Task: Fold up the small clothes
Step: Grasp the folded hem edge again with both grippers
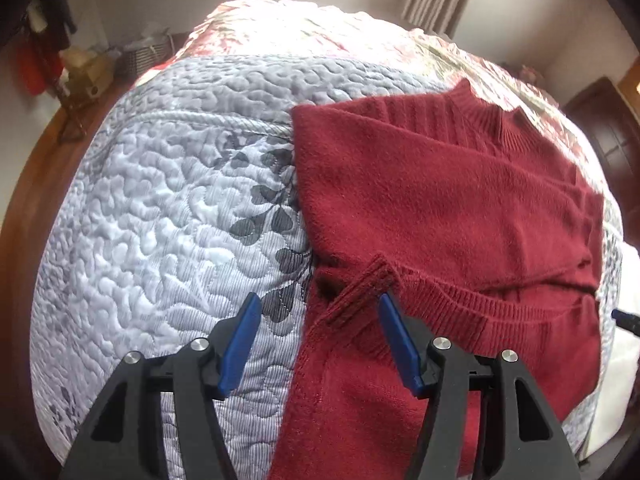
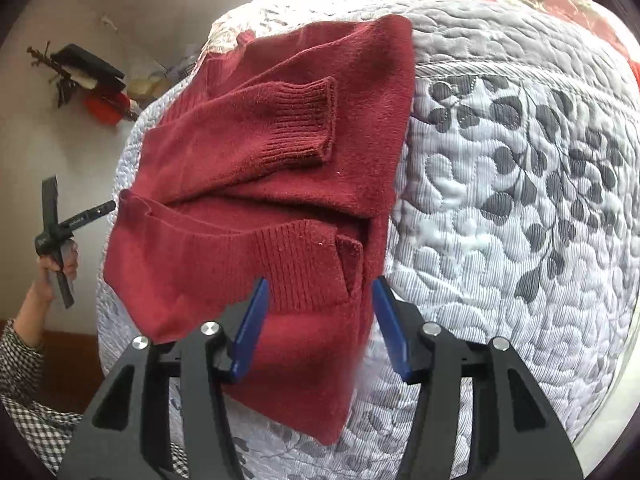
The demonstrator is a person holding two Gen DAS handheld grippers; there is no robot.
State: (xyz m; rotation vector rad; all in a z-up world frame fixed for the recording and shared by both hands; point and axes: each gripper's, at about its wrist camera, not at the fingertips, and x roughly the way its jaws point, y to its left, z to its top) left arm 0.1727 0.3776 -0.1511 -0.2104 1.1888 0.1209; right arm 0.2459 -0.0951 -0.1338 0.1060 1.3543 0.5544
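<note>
Sweater, dark red knit (image 1: 440, 208), lies partly folded on grey-white quilted bedspread (image 1: 160, 220). My left claw (image 1: 316, 308) gapes empty over its near ribbed cuff (image 1: 360, 292); right claw (image 2: 320, 292) likewise spread at its hem.

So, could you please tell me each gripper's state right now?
Left gripper: open, empty, over the dark red knitted sweater.
Right gripper: open, empty.

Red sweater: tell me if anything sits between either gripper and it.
Nothing visible does. The left gripper is open right over the red sweater, at its ribbed hem corner. The right gripper is open over another ribbed edge. Only the quilted bedspread lies around it.
</note>
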